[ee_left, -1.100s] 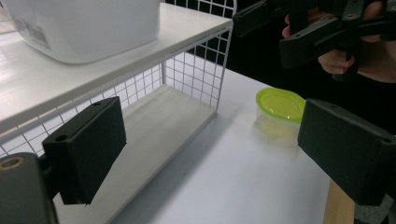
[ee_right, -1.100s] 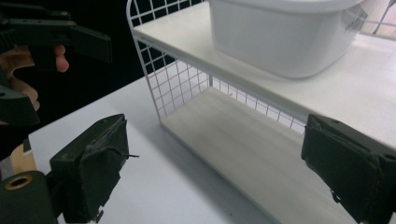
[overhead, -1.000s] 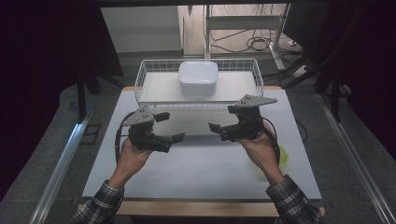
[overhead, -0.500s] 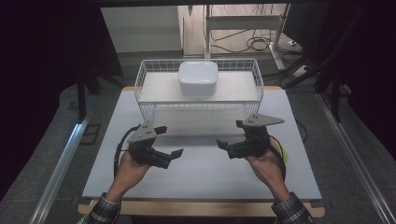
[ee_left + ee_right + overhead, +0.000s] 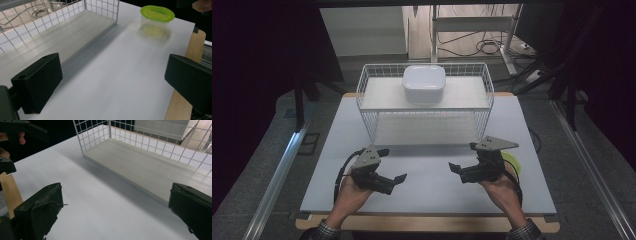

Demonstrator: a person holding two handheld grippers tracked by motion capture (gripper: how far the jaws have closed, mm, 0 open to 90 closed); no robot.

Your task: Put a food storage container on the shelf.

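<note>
**Holding both tools open over bare worktop, nothing gripped**

Hovering low over the near half of the white worktop (image 5: 432,175), both tools sit apart w/ a wide gap between them. Left tool (image 5: 393,166) is at the near-left, held in the person's left hand (image 5: 349,192); jaws spread wide, nothing between them. Left gripper view confirms: two black jaws far apart, only white sheet between. Right tool (image 5: 463,161) is at the near-right in the right hand (image 5: 499,187), grey three-cornered plate on top; jaws also spread wide & empty, same in right gripper view. The tools' tips point roughly toward each other, inward across the worktop.

Nearest thing: clear tub w/ lime-green lid (image 5: 157,17), upright on the worktop near its right edge, just beside the right tool; in high view it's mostly hidden behind that tool, only a green sliver (image 5: 512,161) shows. Not touched by either tool.

White wire basket (image 5: 424,127) stands at the far-middle of the worktop, well beyond both tools, w/ a pale board as its floor. White rounded-square container (image 5: 423,84) sits toward the basket's back, about centred left-right; can't tell whether it rests on an upper level or on the floor board. Wooden worktop edge (image 5: 427,223) shows along the near side.
</note>
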